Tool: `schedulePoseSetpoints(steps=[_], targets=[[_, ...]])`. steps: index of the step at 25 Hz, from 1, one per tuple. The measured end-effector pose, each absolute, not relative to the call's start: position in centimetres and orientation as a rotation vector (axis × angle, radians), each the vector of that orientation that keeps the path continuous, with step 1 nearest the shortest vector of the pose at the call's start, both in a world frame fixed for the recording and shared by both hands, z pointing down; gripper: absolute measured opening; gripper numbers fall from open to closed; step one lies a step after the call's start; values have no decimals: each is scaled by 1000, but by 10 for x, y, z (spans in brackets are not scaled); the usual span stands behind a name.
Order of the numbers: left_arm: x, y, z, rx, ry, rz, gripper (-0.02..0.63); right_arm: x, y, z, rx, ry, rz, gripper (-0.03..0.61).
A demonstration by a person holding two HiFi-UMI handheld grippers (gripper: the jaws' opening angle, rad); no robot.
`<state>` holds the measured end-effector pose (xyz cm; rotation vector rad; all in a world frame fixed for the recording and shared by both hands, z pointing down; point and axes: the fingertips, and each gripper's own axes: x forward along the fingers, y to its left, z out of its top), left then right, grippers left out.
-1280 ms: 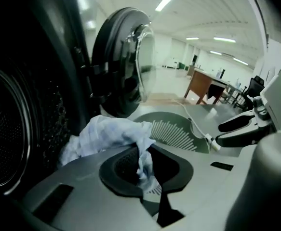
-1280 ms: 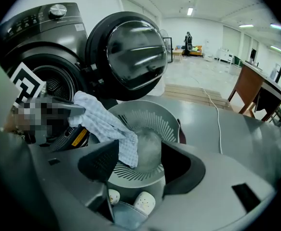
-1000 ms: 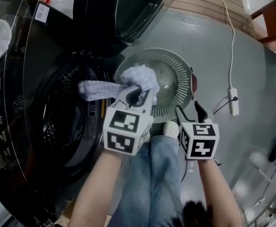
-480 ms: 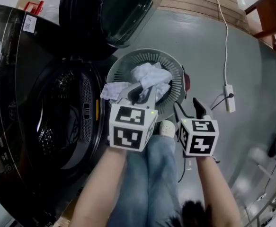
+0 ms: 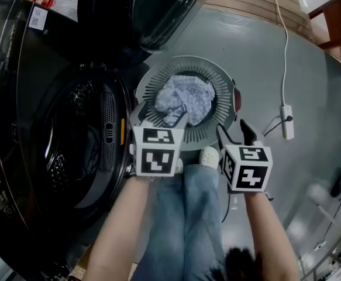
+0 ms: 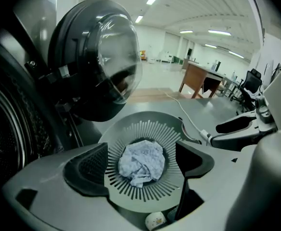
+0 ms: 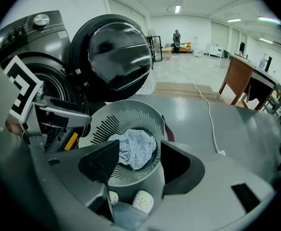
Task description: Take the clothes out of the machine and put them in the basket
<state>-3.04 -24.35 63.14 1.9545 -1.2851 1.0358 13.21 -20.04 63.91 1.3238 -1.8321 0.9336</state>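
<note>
Crumpled pale cloth (image 5: 185, 98) lies in the round slatted grey plastic basket (image 5: 218, 79) (at twelve o'clock from both grippers). The left gripper (image 5: 163, 115) has just been opening its jaws and the right gripper (image 5: 231, 130) holds its jaws apart, both empty.

basket (image 5: 217, 82) grey, slotted pattern | cloth (image 5: 185, 98) pale bluish-white | machine (image 5: 24, 86) glossy black, yellow sticker (image 5: 122, 132) | floor (image 5: 264, 57) grey | jeans (image 5: 188, 215) blue | cable (image 5: 286, 51) white

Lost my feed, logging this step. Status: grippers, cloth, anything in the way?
Left gripper jaws just opened, gripping nothing. Right gripper open, empty. Cloth crumpled in the basket. Nothing blocking the basket.
</note>
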Motion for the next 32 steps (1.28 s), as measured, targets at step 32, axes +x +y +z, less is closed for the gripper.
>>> schedulePoseSetpoints(steps=[32], targets=[[-339, -126, 656, 1045, -1897, 1565, 454, -10, -173, 677, 1035, -1937, 923, 258]])
